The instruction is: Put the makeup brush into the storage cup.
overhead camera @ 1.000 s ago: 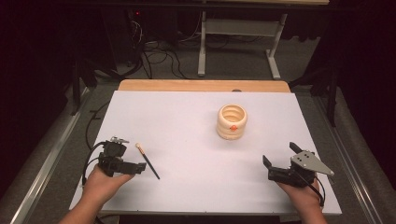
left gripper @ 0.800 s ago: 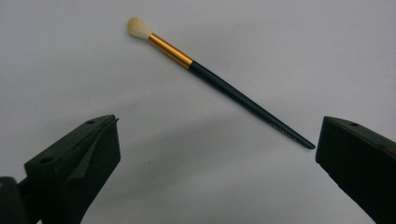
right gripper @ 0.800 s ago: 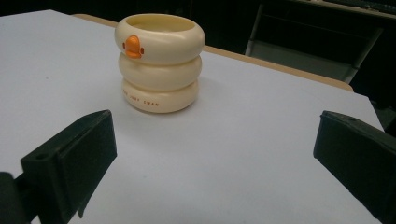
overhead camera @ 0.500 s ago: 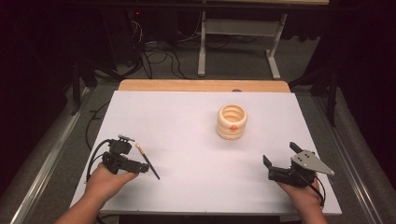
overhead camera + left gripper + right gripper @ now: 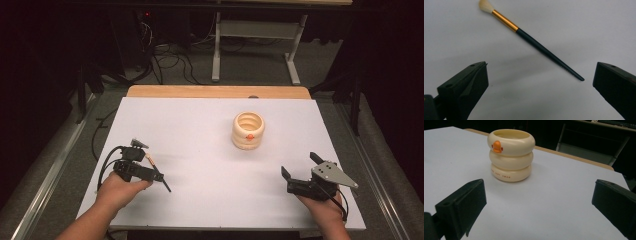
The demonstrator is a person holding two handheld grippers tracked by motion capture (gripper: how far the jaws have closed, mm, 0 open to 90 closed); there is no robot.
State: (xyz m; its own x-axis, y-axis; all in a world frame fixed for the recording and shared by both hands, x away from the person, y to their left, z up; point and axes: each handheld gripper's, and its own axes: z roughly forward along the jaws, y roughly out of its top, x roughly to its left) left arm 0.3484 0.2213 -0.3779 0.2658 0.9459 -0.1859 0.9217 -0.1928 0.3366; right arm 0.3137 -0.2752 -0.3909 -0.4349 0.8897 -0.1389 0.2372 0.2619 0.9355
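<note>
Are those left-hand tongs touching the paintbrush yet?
Apart. In the left gripper view, the left tongs stand open, and white table shows between both black jaws and the paintbrush, which lies flat beyond them.

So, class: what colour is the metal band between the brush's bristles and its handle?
Gold-orange; the brush shows best in the left gripper view.

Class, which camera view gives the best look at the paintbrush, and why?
The left gripper view: the paintbrush lies whole on the table, its pale bristles, gold ferrule and dark handle sharp. In the high view the paintbrush is small, partly covered by the left tool.
</note>
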